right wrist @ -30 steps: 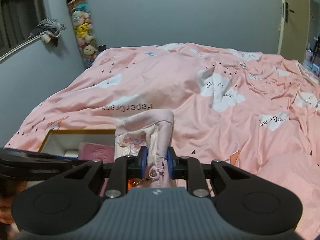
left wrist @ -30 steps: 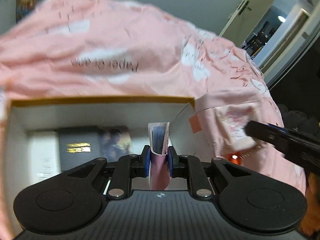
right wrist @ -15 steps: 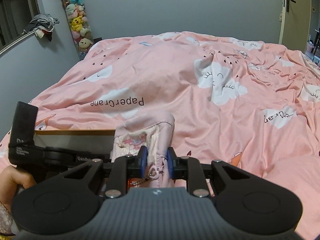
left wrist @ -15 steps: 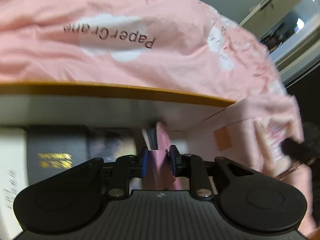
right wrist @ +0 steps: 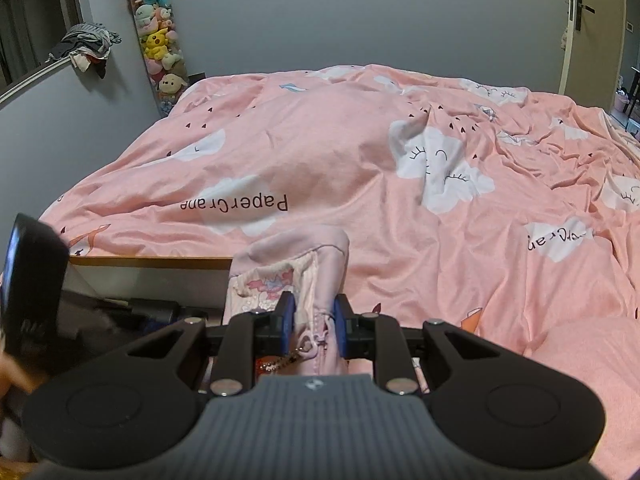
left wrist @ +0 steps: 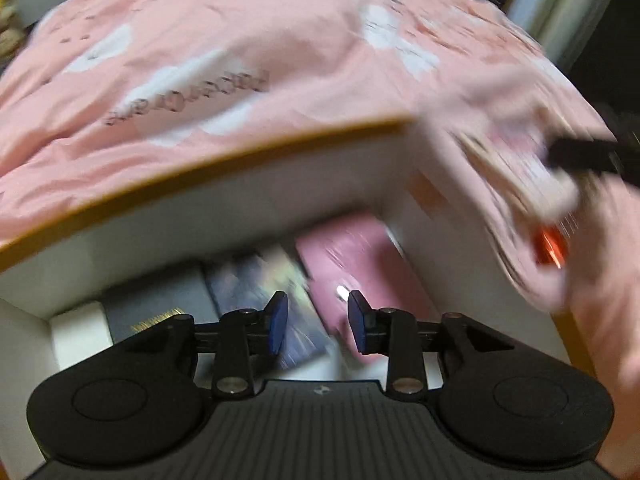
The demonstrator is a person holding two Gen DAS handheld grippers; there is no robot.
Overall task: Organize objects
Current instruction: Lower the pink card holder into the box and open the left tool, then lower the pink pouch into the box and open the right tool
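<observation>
A box point(left wrist: 224, 216) sits at the near edge of the bed point(right wrist: 400, 152), its far wall against the duvet. Inside, a pink booklet point(left wrist: 356, 264) lies in the right corner, a picture book point(left wrist: 260, 280) just left of it, a dark book point(left wrist: 160, 308) further left. A fabric pouch point(right wrist: 296, 276) hangs over the box's right wall.

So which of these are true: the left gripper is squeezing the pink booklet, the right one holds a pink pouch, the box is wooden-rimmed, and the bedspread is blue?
1. The left gripper is squeezing the pink booklet. False: its jaws have just been opening and the booklet lies loose in the box.
2. The right gripper is clamped on a pink pouch. True.
3. The box has a wood-coloured rim. True.
4. The bedspread is blue. False: it is pink with white clouds.
</observation>
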